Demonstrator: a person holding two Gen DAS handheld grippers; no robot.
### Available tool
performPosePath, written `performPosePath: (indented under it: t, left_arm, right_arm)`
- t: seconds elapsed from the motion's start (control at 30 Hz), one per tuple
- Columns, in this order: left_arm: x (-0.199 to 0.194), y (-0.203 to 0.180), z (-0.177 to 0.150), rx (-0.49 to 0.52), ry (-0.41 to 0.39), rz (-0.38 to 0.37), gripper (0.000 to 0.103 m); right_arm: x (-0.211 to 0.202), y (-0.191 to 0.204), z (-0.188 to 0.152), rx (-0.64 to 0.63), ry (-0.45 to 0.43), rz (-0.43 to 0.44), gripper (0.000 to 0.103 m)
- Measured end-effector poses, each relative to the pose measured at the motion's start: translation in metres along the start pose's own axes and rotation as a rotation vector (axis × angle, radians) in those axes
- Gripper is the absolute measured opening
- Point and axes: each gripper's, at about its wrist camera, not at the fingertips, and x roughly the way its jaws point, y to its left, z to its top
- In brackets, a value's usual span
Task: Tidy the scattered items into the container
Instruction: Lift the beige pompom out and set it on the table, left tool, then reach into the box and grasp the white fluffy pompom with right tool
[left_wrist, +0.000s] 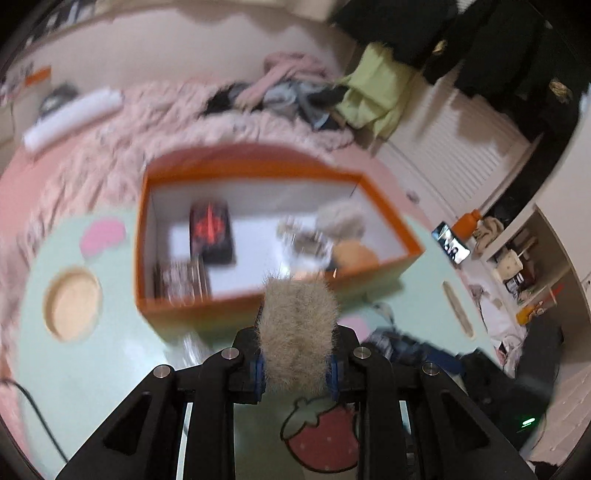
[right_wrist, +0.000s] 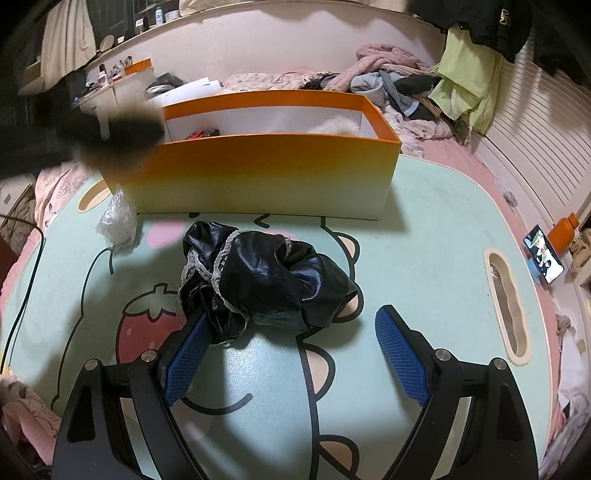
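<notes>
Your left gripper is clamped tight on a tuft of beige fur, the blue pads pressing it from both sides, and the piece stands up out of the jaws toward twelve o'clock in the left wrist view. What matters now is what lies dead ahead: the orange box sits right at twelve o'clock from the claw, its near wall just beyond the tip of the fur, its long axis running roughly nine to three across your line of travel. The picture is smeared with motion, so I can't tell whether the fur has crossed the rim yet; my read is that it's over the table, just short of the wall.

Inside the box you already have a dark pack with a red mark toward ten o'clock, and another fluffy piece with something orange at one o'clock. The clearest floor is between them, straight ahead.

Your right gripper is spread wide, nothing pinched. The black satin garment with lace trim lies at twelve o'clock from it, bunched lengthwise from ten to two, with the left pad touching its near edge. A crumpled bit of clear plastic waits at ten o'clock near the box corner. The right hand is the nearer one for the garment, I'd judge.
</notes>
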Motion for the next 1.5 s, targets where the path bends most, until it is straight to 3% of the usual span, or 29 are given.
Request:
performPosePath:
  t: [0.07, 0.17, 0.3, 0.43, 0.7, 0.8, 0.83, 0.87, 0.97, 1.07, 1.17, 1.33, 1.43, 1.5]
  left_arm:
    - [0.005, 0.005, -0.011, -0.023, 0.001, 0.011, 0.024]
    - [0.007, 0.008, -0.022, -0.035, -0.031, 0.056, 0.037]
    - [-0.002, 0.014, -0.027, -0.065, -0.085, 0.035, 0.062]
    - [-0.017, 0.016, -0.034, -0.072, -0.168, 0.068, 0.093]
    - [-0.029, 0.01, -0.055, -0.048, -0.245, 0.105, 0.093]
    - [-0.028, 0.005, -0.056, -0.029, -0.244, 0.117, 0.093]
    - [-0.027, 0.005, -0.056, -0.025, -0.243, 0.118, 0.093]
    - [-0.027, 0.004, -0.056, -0.02, -0.24, 0.118, 0.093]
    - [-0.023, 0.005, -0.056, -0.02, -0.22, 0.121, 0.094]
    - [-0.019, 0.009, -0.056, -0.038, -0.196, 0.112, 0.093]
    - [-0.019, 0.013, -0.057, -0.053, -0.194, 0.101, 0.093]
    - [-0.017, 0.015, -0.058, -0.066, -0.186, 0.093, 0.093]
    - [-0.017, 0.016, -0.058, -0.068, -0.183, 0.09, 0.093]
    - [-0.017, 0.017, -0.057, -0.07, -0.186, 0.087, 0.093]
  right_arm:
    - [-0.002, -0.001, -0.001, 0.004, 0.0, 0.006, 0.088]
    - [-0.004, -0.005, 0.0, 0.022, -0.001, 0.035, 0.088]
    - [-0.009, -0.016, 0.005, 0.05, 0.017, 0.104, 0.088]
    - [-0.026, -0.026, 0.015, 0.01, -0.04, 0.099, 0.088]
    - [-0.055, -0.043, 0.06, -0.035, -0.189, 0.119, 0.088]
    - [-0.048, -0.035, 0.09, -0.079, -0.209, 0.057, 0.088]
    - [-0.042, -0.03, 0.102, -0.109, -0.211, 0.032, 0.082]
    - [-0.033, -0.025, 0.113, -0.141, -0.201, 0.016, 0.073]
    - [0.001, -0.018, 0.143, -0.178, -0.107, 0.034, 0.059]
    - [0.035, -0.01, 0.16, -0.199, -0.02, 0.008, 0.056]
    - [0.066, 0.001, 0.169, -0.247, 0.043, -0.128, 0.056]
    - [0.088, 0.012, 0.167, -0.34, 0.095, -0.233, 0.055]
    - [0.102, 0.016, 0.162, -0.352, 0.177, -0.173, 0.043]
    - [0.103, 0.014, 0.16, -0.331, 0.176, -0.14, 0.041]
